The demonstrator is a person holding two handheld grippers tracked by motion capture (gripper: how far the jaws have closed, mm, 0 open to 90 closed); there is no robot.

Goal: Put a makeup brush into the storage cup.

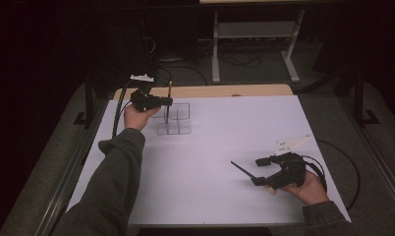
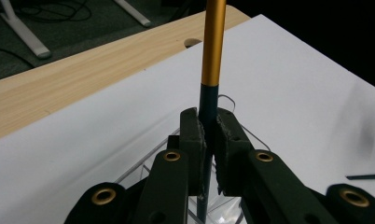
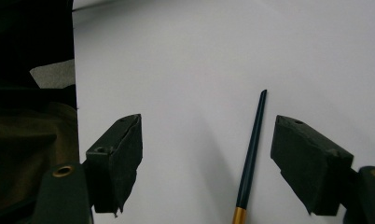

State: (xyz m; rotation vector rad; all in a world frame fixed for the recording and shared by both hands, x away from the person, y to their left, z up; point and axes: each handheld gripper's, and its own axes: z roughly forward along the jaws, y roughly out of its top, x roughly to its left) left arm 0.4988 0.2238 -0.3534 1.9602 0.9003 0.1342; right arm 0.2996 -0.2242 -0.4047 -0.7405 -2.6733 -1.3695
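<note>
My left gripper (image 1: 167,102) hovers at the far left of the table, shut on a slim stick (image 1: 169,91) that stands upright. In the left gripper view the stick (image 2: 212,46) is gold above and dark teal below, and both pads of the left gripper (image 2: 208,126) clamp its dark part. Its lower end reaches down into a clear plastic divided box (image 1: 181,129) (image 2: 141,167). Near the front right, my right gripper (image 1: 257,171) (image 3: 206,135) is open and low over the table. A second, similar stick (image 1: 240,168) (image 3: 253,149) lies flat between its jaws, closer to the right one, touching neither.
A white sheet (image 1: 210,157) covers the tabletop, with a strip of bare wood (image 1: 210,91) along its far edge. A metal frame (image 1: 215,49) and cables stand on the dark floor beyond. A green sleeve (image 1: 112,182) stretches across the left side.
</note>
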